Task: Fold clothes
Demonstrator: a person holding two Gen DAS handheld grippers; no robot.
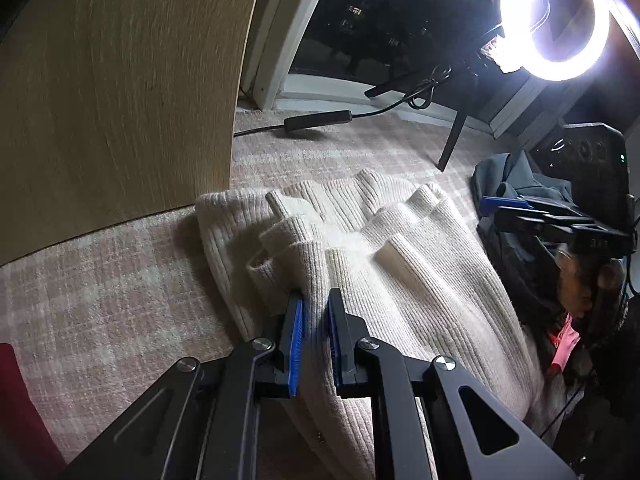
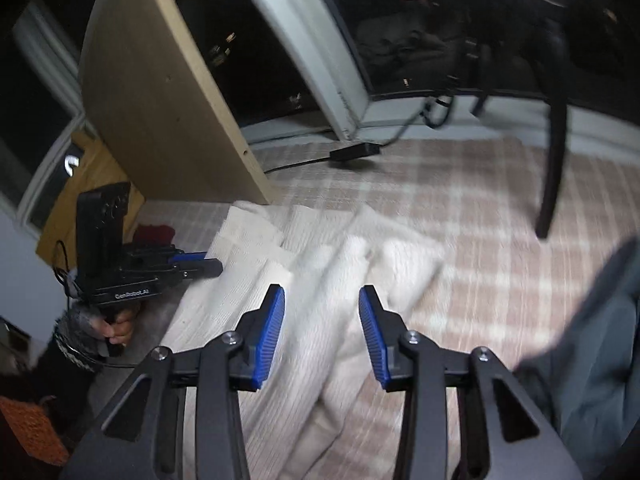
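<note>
A cream ribbed knit garment [image 1: 360,248] lies rumpled on a pink-and-white checked carpet; it also shows in the right wrist view [image 2: 320,264]. My left gripper [image 1: 315,308] is shut on a fold of the cream garment near its left edge. My right gripper [image 2: 322,304] is open and empty, held just above the garment's middle. The right gripper also shows in the left wrist view [image 1: 504,206], over a dark garment. The left gripper shows in the right wrist view [image 2: 200,262] at the garment's left side.
A dark grey garment [image 1: 504,184] lies to the right of the cream one. A wooden panel [image 1: 120,92] stands at the left. A ring light [image 1: 556,20] on a tripod, its black leg [image 2: 554,168] and a cable box [image 1: 318,120] stand by the window.
</note>
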